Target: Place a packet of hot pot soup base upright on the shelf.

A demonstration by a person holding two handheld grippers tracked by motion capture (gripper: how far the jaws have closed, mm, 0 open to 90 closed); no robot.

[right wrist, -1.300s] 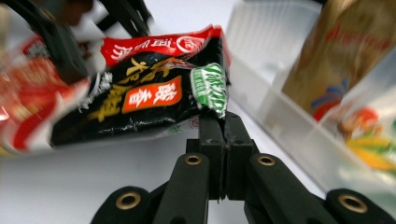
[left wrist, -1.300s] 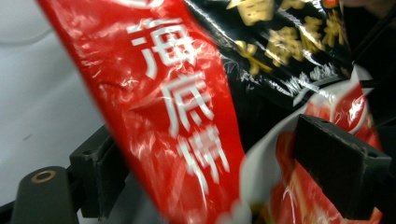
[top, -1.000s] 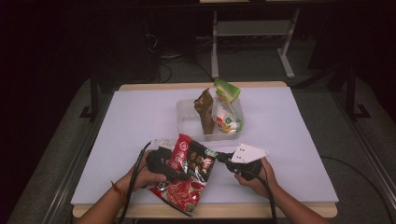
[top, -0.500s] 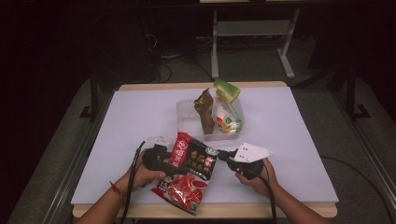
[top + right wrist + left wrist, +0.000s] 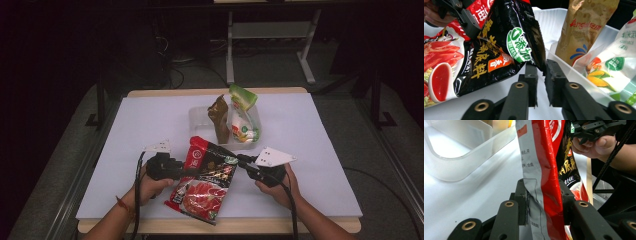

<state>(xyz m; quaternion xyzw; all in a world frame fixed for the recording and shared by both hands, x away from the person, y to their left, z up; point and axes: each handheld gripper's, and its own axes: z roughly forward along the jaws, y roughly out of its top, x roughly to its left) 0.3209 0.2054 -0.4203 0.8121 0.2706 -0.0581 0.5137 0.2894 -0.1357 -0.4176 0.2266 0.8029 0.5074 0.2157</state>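
Now L gripper (image 5: 541,202) has closed onto red sauce packet (image 5: 204,180), R gripper (image 5: 541,75) just loosening.

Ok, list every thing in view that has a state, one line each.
red and black sauce packet: sealed, lifted at its top edge, lower end resting on the table.
left gripper: fingers closed on the sauce packet's edge, having just been closing.
right gripper: fingers slightly apart at the packet's corner, having just been opening.
clear plastic bin: open-topped, upright.
brown pouch: sealed, standing in the bin.
corn starch bag: sealed, standing in the bin.
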